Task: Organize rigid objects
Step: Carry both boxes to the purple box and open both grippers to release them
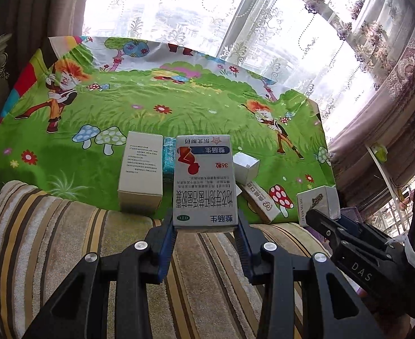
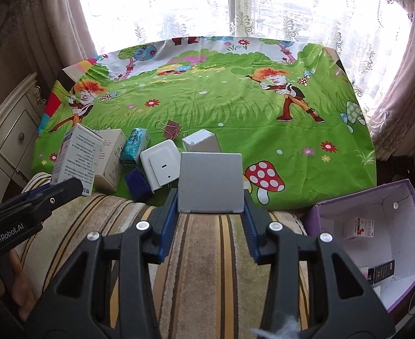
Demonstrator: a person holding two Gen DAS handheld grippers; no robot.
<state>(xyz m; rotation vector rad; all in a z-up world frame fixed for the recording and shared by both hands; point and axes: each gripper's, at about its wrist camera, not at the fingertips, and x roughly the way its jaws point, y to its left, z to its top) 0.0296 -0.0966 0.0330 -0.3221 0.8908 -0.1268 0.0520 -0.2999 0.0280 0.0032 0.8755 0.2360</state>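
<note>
My left gripper (image 1: 206, 226) is shut on a white medicine box (image 1: 204, 180) with red and blue print, held above the striped cushion. In the right wrist view that same medicine box (image 2: 76, 155) shows at the left with the left gripper (image 2: 63, 189) on it. My right gripper (image 2: 210, 209) is shut on a plain grey box (image 2: 210, 182). From the left wrist view the right gripper (image 1: 320, 217) appears at the right holding this box (image 1: 319, 202), whose side shows print. Loose boxes lie on the green cartoon cloth (image 2: 221, 107).
On the cloth lie a cream box (image 1: 141, 175), a teal pack (image 2: 135, 147), a white adapter (image 2: 161, 163), a dark blue box (image 2: 138, 183), a binder clip (image 2: 170, 130) and a small white box (image 2: 201, 141). A purple open box (image 2: 377, 234) holding several items stands at the right. A striped cushion (image 2: 207, 254) lies below.
</note>
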